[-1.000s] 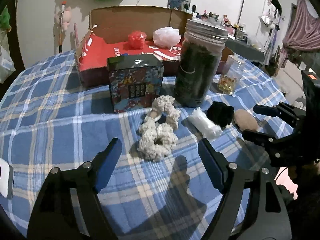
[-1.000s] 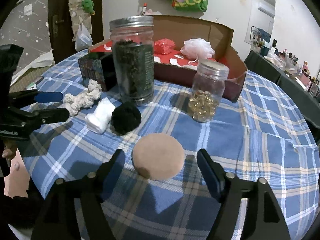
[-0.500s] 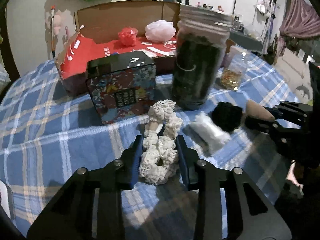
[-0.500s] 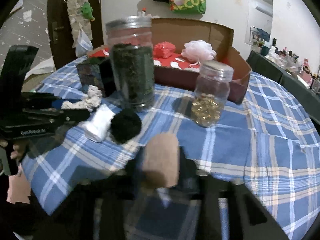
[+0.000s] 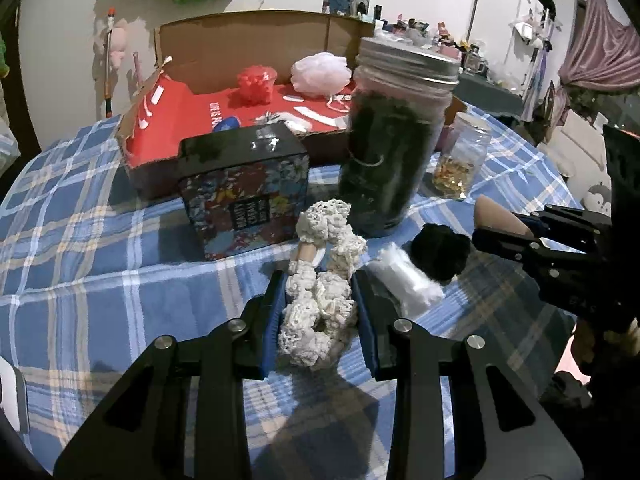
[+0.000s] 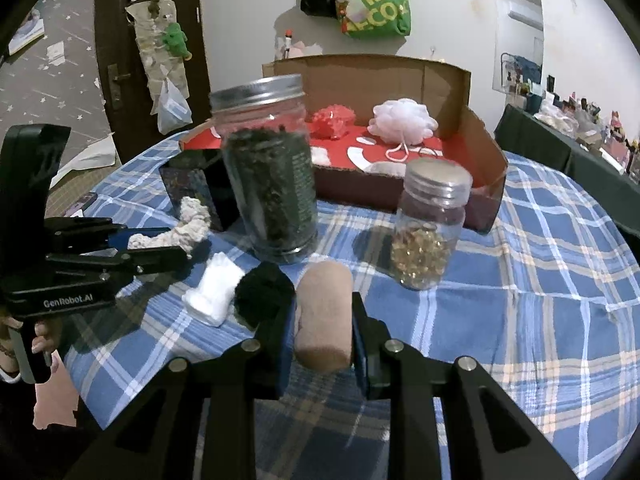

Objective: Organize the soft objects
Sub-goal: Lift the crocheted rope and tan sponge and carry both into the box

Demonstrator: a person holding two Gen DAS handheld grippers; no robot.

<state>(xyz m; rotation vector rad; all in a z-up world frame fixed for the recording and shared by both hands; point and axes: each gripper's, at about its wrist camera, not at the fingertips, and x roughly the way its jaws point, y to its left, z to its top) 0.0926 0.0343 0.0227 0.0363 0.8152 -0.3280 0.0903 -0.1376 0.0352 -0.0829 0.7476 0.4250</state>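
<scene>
So both grippers had already grabbed something here. At the bottom centre of the left wrist view, the left gripper (image 5: 319,312) had its fingers (image 5: 273,320) clenched on a cream crocheted scrunchie (image 5: 320,320), which trailed away from the camera toward the middle of the frame, its far end lying on the blue plaid tablecloth (image 5: 80,264). In the right wrist view, bottom centre again, the right gripper (image 6: 320,328) was squeezing a tan round sponge pad (image 6: 324,316), folded up on edge between the two pads and lifted clear of the table.

Just beyond the fingers, a bit left of centre in the right view, sat a black fuzzy scrunchie (image 6: 264,296) and right beside it a white soft bundle (image 6: 214,292), touching or nearly so, can't really tell. Further left you could see the other gripper from the side, with a hand (image 6: 44,340) on its handle at the lower left edge.

Mid-frame was a big glass jar of dark dried stuff (image 6: 272,184) with a metal lid, and to its right a smaller jar of golden capsules (image 6: 430,232). Left of the big jar stood a floral tin box (image 5: 248,188) with a black lid.

At the back, upper centre, was an open cardboard box (image 6: 480,160) with a red lining, holding a red mesh pouf (image 6: 334,120) and a pale pink bath pouf (image 6: 404,120) side by side. A green bag (image 6: 376,4) hung on the wall at the top.
</scene>
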